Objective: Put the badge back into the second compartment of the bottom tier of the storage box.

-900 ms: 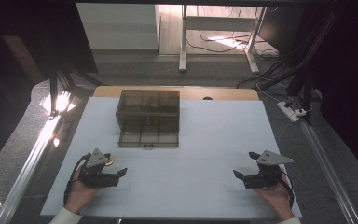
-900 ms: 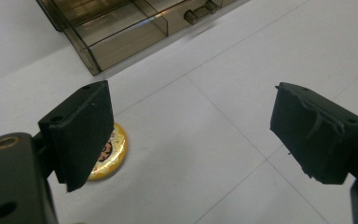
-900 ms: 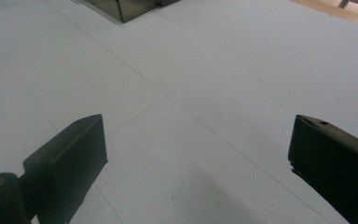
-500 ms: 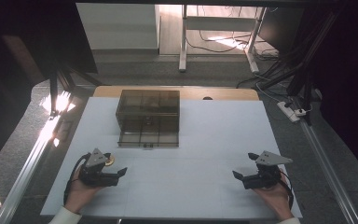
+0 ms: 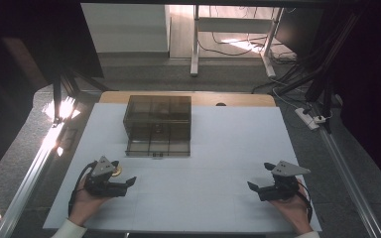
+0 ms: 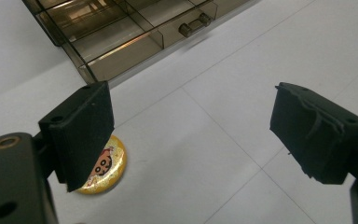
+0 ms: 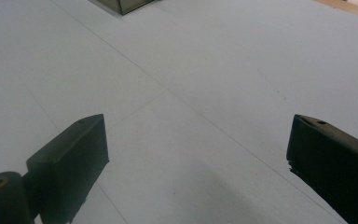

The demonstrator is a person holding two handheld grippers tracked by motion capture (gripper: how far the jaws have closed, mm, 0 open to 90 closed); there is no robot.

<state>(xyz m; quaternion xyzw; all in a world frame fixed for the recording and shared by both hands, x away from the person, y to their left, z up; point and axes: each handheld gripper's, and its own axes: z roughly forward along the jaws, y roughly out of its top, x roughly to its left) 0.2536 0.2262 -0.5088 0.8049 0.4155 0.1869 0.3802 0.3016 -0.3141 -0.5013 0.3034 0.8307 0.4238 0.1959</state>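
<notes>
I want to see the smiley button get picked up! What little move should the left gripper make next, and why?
Probably swing the left gripper sideways over the yellow badge. Its jaws stand open with only bare table between them, and the badge lies flat partly behind one jaw.

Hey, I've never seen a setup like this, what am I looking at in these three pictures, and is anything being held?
There is no robot here. A person sits at a white table and holds a hand tool with two black jaws in each hand: the left gripper and the right gripper.

The high view comes from a camera above the table looking down. The other two pictures come from small cameras riding on the tools, so each looks out between its own two black pads.

On the table stands a smoky clear plastic drawer box with its lower drawer pulled out. Beside the left gripper lies a small round yellow badge with a cartoon face.

Nothing is held. Both grippers are open, and the badge lies on the table partly behind one left pad.
</notes>
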